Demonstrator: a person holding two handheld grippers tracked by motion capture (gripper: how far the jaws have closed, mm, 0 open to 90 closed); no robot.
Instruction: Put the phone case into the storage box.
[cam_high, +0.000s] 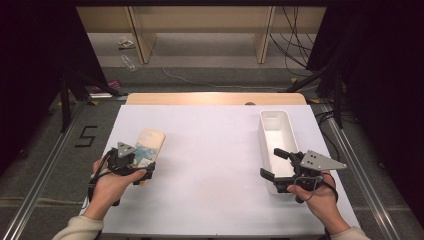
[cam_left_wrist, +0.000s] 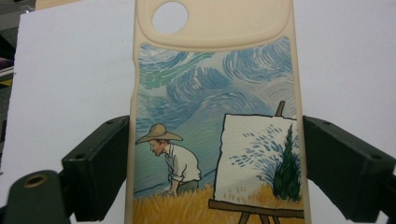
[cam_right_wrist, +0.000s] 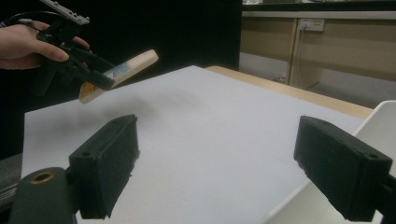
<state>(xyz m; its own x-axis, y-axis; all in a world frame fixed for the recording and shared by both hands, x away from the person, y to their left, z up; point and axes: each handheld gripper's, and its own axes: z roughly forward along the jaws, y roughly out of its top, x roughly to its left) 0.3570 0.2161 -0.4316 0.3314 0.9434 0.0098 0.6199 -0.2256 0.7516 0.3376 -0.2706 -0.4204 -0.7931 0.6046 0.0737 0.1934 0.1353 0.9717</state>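
A cream phone case (cam_high: 150, 142) printed with a painter at an easel under a swirling blue sky is clamped across its width by my left gripper (cam_high: 144, 165), at the table's left. Both pads press on the long edges of the phone case (cam_left_wrist: 215, 93). In the right gripper view the phone case (cam_right_wrist: 126, 69) hangs tilted above the white surface, with the left gripper (cam_right_wrist: 93, 74) and a hand behind it. My right gripper (cam_high: 274, 164) stands open over the near end of a white bin (cam_high: 275, 122), nothing between its jaws.
A white sheet (cam_high: 210, 150) covers the table, whose wooden far edge (cam_high: 215, 98) shows behind it. The long white bin's rim (cam_right_wrist: 383, 116) lies just beside my right gripper's jaw. Beyond the table are floor, cables and wooden furniture.
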